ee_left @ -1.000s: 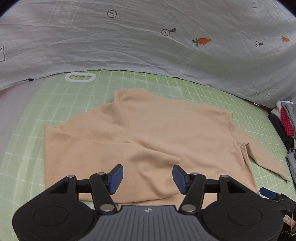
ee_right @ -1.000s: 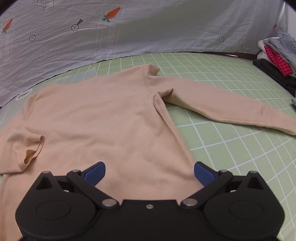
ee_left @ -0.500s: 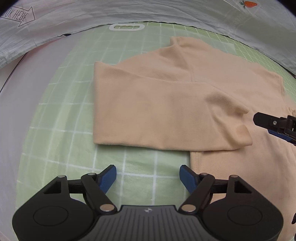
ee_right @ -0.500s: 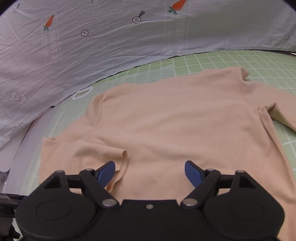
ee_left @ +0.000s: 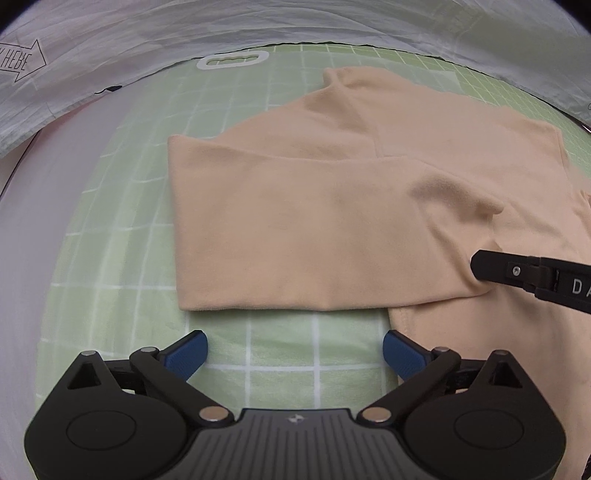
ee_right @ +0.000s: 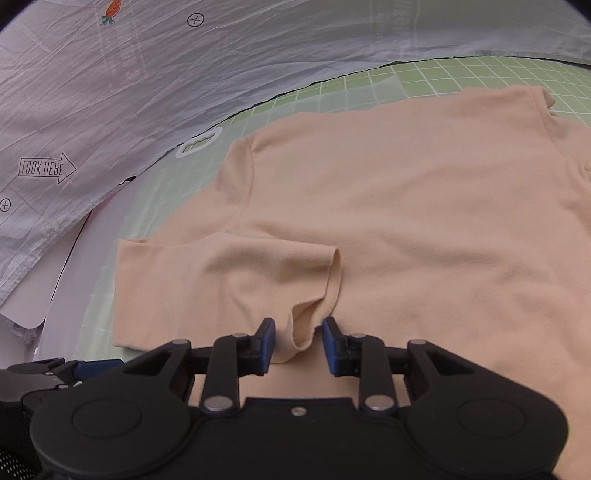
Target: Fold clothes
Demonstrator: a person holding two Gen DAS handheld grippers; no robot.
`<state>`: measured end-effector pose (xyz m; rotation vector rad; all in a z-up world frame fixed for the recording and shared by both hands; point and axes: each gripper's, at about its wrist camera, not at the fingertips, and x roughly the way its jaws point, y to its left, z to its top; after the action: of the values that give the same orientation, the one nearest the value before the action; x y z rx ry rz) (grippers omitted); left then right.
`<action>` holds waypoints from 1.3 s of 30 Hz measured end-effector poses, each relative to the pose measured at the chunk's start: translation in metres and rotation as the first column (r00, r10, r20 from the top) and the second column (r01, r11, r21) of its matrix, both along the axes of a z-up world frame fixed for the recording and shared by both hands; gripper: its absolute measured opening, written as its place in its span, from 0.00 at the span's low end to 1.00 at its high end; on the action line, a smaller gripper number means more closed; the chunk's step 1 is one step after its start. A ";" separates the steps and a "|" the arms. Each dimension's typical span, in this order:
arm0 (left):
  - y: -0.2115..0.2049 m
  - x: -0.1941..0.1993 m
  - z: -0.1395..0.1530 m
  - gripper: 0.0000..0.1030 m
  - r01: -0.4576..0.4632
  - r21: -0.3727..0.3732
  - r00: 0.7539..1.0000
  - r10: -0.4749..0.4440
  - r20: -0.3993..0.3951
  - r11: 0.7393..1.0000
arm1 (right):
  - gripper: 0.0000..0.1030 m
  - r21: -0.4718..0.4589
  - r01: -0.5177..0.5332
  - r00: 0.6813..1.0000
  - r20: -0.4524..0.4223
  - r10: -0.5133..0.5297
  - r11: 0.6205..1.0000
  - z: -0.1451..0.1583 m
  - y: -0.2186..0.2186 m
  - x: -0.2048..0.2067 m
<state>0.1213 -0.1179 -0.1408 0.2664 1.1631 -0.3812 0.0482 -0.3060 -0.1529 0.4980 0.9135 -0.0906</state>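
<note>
Peach long-sleeve top point(ee_left: 369, 177) spread flat on green grid mat point(ee_left: 280, 347), taking up most of both views. Left sleeve point(ee_left: 295, 236) folded back across the body, cuff end point(ee_right: 314, 317) lying on the chest area, slightly puckered and open.

Right gripper point(ee_right: 298, 341) low over the top, fingers point(ee_right: 266, 343) partly spread with the sleeve cuff hanging between them; blue pads close on either side of the cuff edge but not pinching it, small gaps visible on both sides. Also seen from left wrist view as black bar point(ee_left: 532, 280) coming in from the right, tip at the end of the folded sleeve.

Left gripper point(ee_left: 293, 354) off the cloth, over bare mat just below the folded sleeve's lower edge. Fingers point(ee_left: 184, 354) spread wide, nothing between them. Right-hand pad just beside the hem edge of the top; touching or not, cannot tell.

White oval handle cutout point(ee_left: 232, 61) at the far edge of the mat, beyond the collar. Wrinkled pale sheet point(ee_right: 184, 92) behind the mat, printed with carrot point(ee_right: 112, 9), crossed circles and a "LOOK HERE" arrow point(ee_right: 48, 169). Pale bare tabletop point(ee_left: 48, 221) left of the mat.
</note>
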 end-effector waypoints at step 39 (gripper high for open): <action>-0.125 -0.153 0.024 0.98 -0.071 0.015 0.994 0.069 0.080 0.997 | 0.22 -0.059 0.289 0.955 0.091 -0.283 0.956 0.028 -0.215 -0.170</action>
<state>-0.0313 -0.2424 -0.1172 0.2539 1.0953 -0.2962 -0.1214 -0.5205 -0.1244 0.5613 0.7501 -0.3628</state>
